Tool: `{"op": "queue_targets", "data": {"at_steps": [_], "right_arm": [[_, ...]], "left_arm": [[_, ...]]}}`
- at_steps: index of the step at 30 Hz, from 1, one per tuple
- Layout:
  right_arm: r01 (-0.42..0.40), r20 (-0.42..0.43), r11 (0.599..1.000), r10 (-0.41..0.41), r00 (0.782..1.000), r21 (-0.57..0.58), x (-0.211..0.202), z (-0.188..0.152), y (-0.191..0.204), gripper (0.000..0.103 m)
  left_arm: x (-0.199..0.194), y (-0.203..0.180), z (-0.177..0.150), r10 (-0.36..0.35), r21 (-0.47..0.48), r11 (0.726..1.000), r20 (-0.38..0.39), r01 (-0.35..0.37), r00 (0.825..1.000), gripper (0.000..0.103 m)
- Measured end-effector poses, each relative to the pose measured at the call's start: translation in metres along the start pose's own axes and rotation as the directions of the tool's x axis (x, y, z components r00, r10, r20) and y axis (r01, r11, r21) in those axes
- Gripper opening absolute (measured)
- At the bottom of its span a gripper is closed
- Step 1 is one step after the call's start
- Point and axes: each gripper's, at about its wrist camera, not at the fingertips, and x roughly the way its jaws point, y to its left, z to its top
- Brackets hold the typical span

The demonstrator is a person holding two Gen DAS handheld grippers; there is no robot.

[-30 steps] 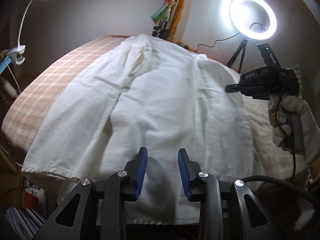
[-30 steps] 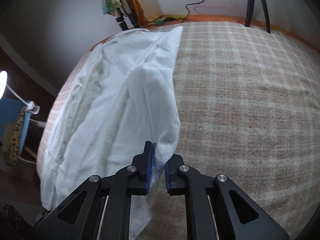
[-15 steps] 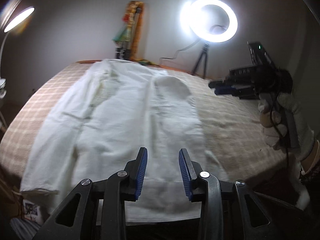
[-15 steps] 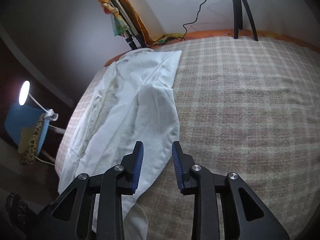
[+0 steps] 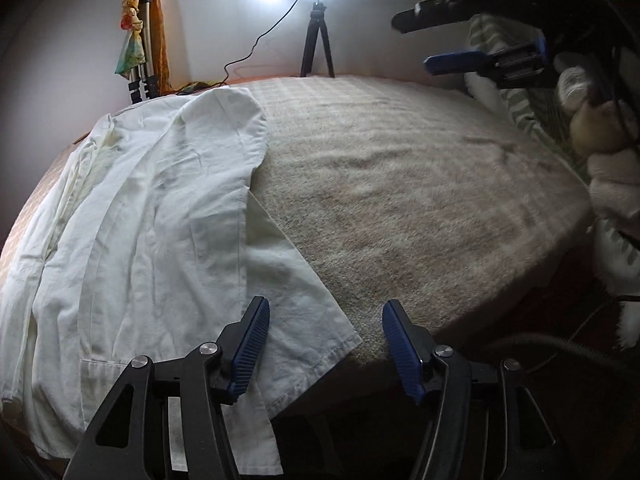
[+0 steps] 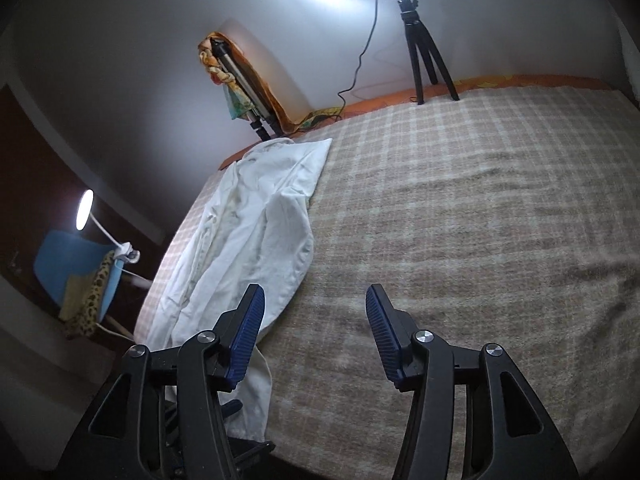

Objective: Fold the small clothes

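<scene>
Lying folded lengthwise along the left side of the bed (image 5: 420,184), the white garment (image 5: 152,240) is settling with its side panel laid over, making a narrower strip. The left claw (image 5: 324,344) and right claw (image 6: 312,332) have just been opening and are standing wide, empty, freeing the cloth.

We find no legible text, label, brand or number on any surface in either wrist view.

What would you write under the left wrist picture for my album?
Open left gripper above a half-folded white shirt on a plaid blanket.
</scene>
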Motion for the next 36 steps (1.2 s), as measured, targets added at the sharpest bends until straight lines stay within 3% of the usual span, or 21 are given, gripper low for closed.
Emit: {"op": "queue_targets", "data": {"at_steps": [4, 9, 13, 16, 21, 24, 30, 36], "right_arm": [[-0.005, 0.001, 1.0, 0.005, 1.0, 0.02, -0.003, 0.0, -0.016, 0.052], [-0.009, 0.008, 0.999, 0.009, 1.0, 0.038, -0.011, 0.002, -0.027, 0.052], [-0.006, 0.027, 0.999, 0.005, 1.0, 0.034, -0.024, 0.003, -0.03, 0.052], [-0.003, 0.035, 0.999, 0.001, 0.999, 0.037, -0.029, 0.002, -0.032, 0.052], [-0.015, 0.022, 0.999, 0.014, 1.0, 0.045, -0.014, 0.003, -0.032, 0.052], [-0.047, 0.002, 0.997, 0.047, 0.999, 0.054, 0.012, 0.008, -0.028, 0.052], [-0.079, -0.078, 0.995, 0.084, 0.993, 0.068, 0.096, 0.023, -0.013, 0.055], [-0.139, -0.135, 0.976, 0.162, 0.977, 0.167, 0.169, 0.039, -0.005, 0.055]], "left_arm": [[0.001, 0.004, -0.002, 0.008, -0.007, 1.0, 0.007, -0.008, 1.0, 0.054], [0.001, 0.01, -0.003, 0.024, -0.007, 1.0, 0.02, -0.024, 1.0, 0.038], [0.0, 0.018, -0.004, 0.035, -0.028, 0.999, 0.035, -0.034, 0.999, 0.015], [0.0, 0.033, -0.003, -0.021, -0.105, 0.994, 0.034, 0.025, 0.999, 0.004], [-0.012, 0.053, -0.003, -0.105, -0.236, 0.965, 0.064, 0.117, 0.992, 0.002], [-0.029, 0.058, -0.002, -0.128, -0.266, 0.952, 0.106, 0.152, 0.986, 0.001], [-0.057, 0.071, 0.0, -0.149, -0.294, 0.936, 0.167, 0.193, 0.975, 0.001], [-0.066, 0.09, -0.005, -0.175, -0.336, 0.913, 0.186, 0.23, 0.967, 0.001]]}}
